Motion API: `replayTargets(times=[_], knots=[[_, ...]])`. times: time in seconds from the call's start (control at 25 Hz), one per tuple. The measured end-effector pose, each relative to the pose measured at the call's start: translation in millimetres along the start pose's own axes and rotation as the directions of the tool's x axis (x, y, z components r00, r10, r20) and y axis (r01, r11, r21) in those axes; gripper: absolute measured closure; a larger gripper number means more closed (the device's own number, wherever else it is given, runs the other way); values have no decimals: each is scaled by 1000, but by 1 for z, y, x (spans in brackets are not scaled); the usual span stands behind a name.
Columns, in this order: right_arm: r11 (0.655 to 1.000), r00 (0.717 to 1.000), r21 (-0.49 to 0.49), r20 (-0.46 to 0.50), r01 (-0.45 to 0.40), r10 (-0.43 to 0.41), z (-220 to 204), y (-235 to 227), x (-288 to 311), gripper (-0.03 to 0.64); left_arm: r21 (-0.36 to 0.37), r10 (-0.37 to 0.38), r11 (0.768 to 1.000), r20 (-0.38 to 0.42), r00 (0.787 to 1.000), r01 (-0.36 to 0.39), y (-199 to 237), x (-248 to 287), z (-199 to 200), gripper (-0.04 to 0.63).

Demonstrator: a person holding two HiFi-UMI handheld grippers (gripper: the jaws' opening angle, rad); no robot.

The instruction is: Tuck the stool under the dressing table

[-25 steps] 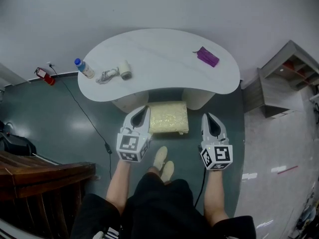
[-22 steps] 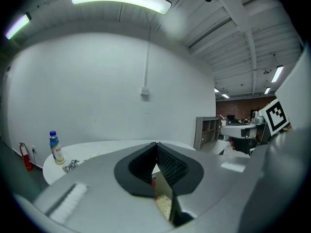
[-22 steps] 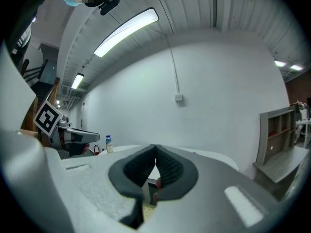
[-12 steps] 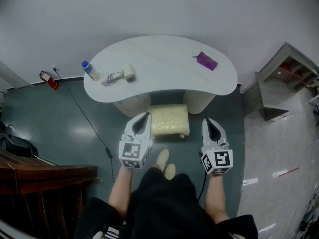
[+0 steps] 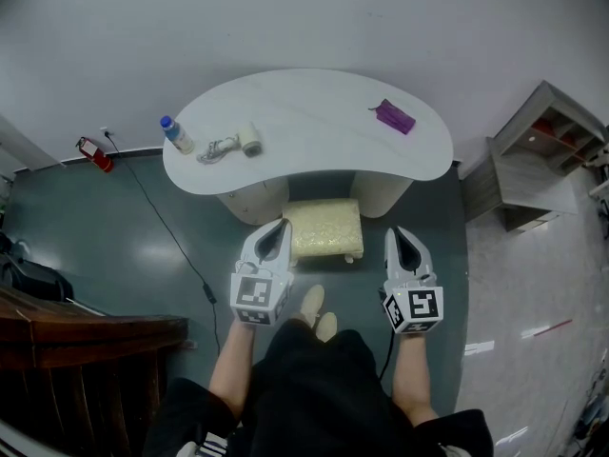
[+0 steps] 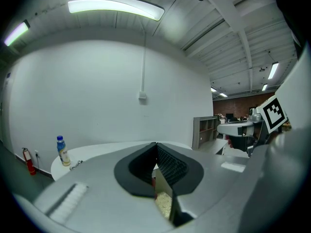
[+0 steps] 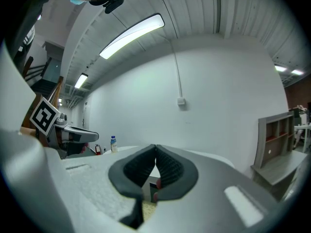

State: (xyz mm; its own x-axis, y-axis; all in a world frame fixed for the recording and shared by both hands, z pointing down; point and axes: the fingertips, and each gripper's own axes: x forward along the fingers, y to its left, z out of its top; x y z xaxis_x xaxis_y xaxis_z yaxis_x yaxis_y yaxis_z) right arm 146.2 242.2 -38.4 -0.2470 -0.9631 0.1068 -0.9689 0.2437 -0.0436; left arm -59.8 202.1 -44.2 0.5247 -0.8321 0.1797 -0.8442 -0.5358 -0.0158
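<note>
While both jaw pairs are pressed together, empty, left gripper [image 5: 277, 228] and right gripper [image 5: 400, 236] are held flanking stool [image 5: 324, 225]. Stool is seen partly under dressing table [image 5: 314, 103], between pedestals [image 5: 250, 198]. Bottle [image 5: 176, 133], purple case [image 5: 394, 116] on top; cable [image 5: 169, 225] on floor.

Left gripper [image 5: 281, 227], right gripper [image 5: 396, 233] side by side, pointing forward, roughly level. Jaws together on both, nothing between. Forearms [image 5: 231, 369] extended, seemingly parallel.

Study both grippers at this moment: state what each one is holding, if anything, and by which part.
Nothing is held. The left gripper and the right gripper both have their jaws shut together on nothing, near the stool.
</note>
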Motion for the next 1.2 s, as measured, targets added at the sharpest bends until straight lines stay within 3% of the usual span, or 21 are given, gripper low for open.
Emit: replayTargets(times=[1.2], knots=[[999, 1000, 32, -19, -11, 12, -11, 6, 0, 612, -5, -23, 1000, -18, 1000, 22, -4, -1, -8, 589]])
